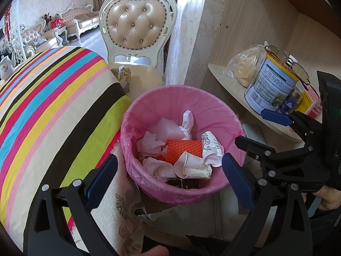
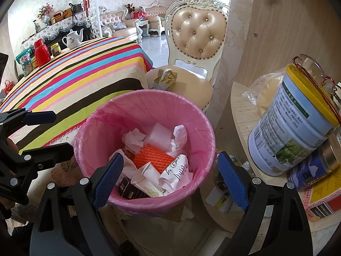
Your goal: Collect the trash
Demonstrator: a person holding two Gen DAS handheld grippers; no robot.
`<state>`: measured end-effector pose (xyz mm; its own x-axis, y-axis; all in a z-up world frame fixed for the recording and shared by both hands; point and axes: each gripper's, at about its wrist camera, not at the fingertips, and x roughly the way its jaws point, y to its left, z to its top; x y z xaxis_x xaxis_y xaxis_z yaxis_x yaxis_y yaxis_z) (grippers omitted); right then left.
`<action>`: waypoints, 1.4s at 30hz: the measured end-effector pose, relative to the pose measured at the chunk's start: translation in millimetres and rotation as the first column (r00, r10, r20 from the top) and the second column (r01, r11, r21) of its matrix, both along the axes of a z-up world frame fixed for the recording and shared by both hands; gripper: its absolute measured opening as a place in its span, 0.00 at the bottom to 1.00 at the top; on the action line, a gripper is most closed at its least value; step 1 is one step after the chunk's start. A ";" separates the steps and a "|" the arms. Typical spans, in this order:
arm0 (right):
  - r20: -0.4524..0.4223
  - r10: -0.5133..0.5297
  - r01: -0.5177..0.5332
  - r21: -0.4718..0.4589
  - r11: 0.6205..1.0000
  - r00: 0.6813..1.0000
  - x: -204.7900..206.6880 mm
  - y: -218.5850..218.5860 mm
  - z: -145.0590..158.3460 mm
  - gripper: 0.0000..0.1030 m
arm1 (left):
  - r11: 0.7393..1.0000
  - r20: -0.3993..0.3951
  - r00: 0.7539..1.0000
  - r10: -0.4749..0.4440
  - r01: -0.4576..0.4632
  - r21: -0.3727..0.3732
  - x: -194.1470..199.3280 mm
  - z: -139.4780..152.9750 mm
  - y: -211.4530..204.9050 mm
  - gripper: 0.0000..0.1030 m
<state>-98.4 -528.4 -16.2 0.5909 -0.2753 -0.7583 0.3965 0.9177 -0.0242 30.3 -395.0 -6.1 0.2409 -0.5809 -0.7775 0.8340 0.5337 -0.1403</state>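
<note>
- We hold the left gripper (image 1: 169, 166) and right gripper (image 2: 170, 171) wide and empty over the pink-lined trash bin (image 2: 198, 115), which already holds tissues and 1 orange foam net (image 2: 154, 156)
- Next we judge the crumpled wrapper (image 2: 165, 77) on the chair seat (image 2: 191, 87) worth fetching

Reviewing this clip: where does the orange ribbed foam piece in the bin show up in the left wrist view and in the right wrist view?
Left wrist: the orange foam piece lies mid-frame, among white paper in the bin.
Right wrist: it sits just below centre, between the blue pads.
Shared landmark: the pink-lined bin, with the tufted chair behind it.
</note>
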 end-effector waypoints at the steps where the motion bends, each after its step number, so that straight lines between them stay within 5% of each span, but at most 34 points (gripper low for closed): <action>1: 0.000 0.000 0.000 0.000 1.000 1.000 -0.5 -0.4 0.2 0.81 | 1.000 0.000 1.000 -0.001 0.001 0.000 -0.1 -0.8 -0.2 0.92; 42: -0.024 -0.008 0.008 0.005 1.000 1.000 2.0 -3.2 -7.2 0.81 | 1.000 -0.001 1.000 -0.006 0.006 0.000 -4.8 -2.5 -3.9 0.92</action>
